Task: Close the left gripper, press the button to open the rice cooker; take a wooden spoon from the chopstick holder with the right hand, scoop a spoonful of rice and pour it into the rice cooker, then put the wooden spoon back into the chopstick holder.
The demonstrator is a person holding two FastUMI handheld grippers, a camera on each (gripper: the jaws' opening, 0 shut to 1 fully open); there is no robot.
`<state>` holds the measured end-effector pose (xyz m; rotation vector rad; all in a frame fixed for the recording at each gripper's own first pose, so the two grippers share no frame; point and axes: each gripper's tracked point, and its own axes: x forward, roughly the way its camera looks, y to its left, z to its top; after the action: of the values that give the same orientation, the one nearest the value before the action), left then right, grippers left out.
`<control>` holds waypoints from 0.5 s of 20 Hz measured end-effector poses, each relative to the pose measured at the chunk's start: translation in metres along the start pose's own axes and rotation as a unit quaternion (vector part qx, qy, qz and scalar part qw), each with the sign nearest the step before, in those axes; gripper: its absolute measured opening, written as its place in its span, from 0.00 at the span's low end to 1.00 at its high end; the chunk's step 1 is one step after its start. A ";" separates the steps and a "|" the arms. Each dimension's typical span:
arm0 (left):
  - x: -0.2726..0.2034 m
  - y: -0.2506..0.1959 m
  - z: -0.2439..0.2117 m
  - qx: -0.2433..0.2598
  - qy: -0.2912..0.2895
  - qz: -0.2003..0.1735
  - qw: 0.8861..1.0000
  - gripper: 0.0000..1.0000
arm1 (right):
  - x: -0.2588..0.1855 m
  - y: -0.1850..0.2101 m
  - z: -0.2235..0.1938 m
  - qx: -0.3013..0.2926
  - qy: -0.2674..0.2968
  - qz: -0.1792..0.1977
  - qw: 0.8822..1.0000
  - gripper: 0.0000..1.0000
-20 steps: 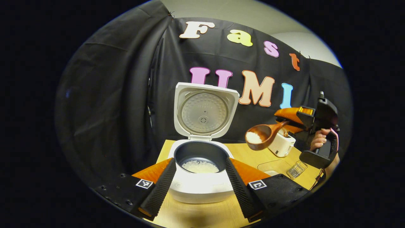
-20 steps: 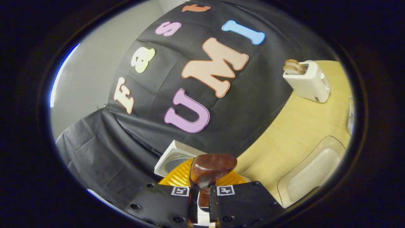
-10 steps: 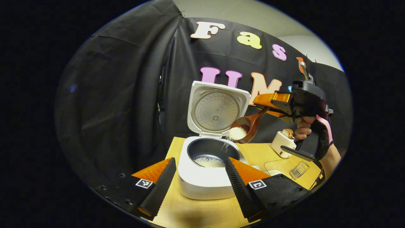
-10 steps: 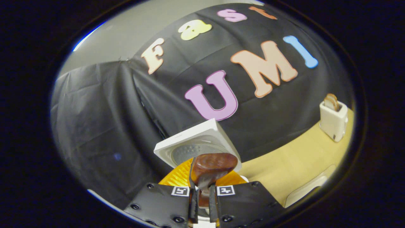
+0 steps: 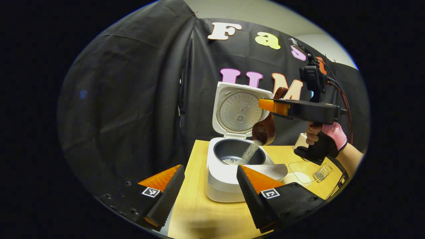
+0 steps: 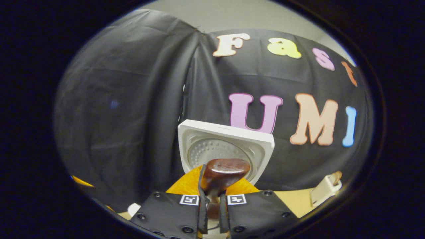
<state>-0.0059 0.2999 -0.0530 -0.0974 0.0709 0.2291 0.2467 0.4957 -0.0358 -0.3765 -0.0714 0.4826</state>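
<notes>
Left gripper view: white square rice cooker [image 5: 225,179] sits at centre on the pale wooden counter [image 5: 196,212], its lid [image 5: 240,109] standing upright at 12 o'clock so the dark inner pot [image 5: 237,154] is open to the pour. Right gripper [image 5: 270,106] enters from 3 o'clock, carried by a hand in a pink glove [image 5: 327,136], and holds the dark brown wooden spoon [image 5: 264,129] bowl-down above the pot's rim. A stream of white rice [image 5: 249,151] falls from the spoon into the pot, joining rice on the pot floor; the steep tilt looks meant to empty the spoon in one go. Left gripper [image 5: 209,189] at 6 o'clock, fingers spread wide with nothing between them, straddling the cooker's front, apparently parked clear of the pour. A clear plastic tray [image 5: 305,169] and a small clear holder [image 5: 323,171] lie at 4 o'clock. Right gripper view: the right gripper [image 6: 212,205] at 6 o'clock, fingers clamped on the spoon's handle, the rounded wooden end [image 6: 225,169] poking up between them. Open lid [image 6: 225,149] directly ahead at centre. A white toaster [image 6: 327,187] with bread sits at 4 o'clock.
</notes>
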 end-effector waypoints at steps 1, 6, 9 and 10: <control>-0.001 0.000 -0.002 -0.001 0.002 0.000 1.000 0.94 | -0.003 0.006 0.001 -0.023 -0.008 0.005 1.000 0.16; 0.002 -0.005 -0.001 0.004 0.000 -0.004 1.000 0.94 | -0.005 0.019 -0.001 -0.064 -0.024 0.016 0.998 0.17; 0.005 -0.011 -0.002 0.009 0.001 -0.011 1.000 0.94 | -0.002 0.015 -0.003 -0.044 -0.017 0.018 0.999 0.17; 0.007 -0.015 -0.002 0.008 0.001 -0.015 1.000 0.94 | -0.003 0.012 -0.003 -0.030 -0.016 0.019 0.999 0.17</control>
<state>0.0038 0.2871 -0.0547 -0.0825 0.0742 0.1985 0.2392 0.5032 -0.0435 -0.4292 -0.1091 0.5251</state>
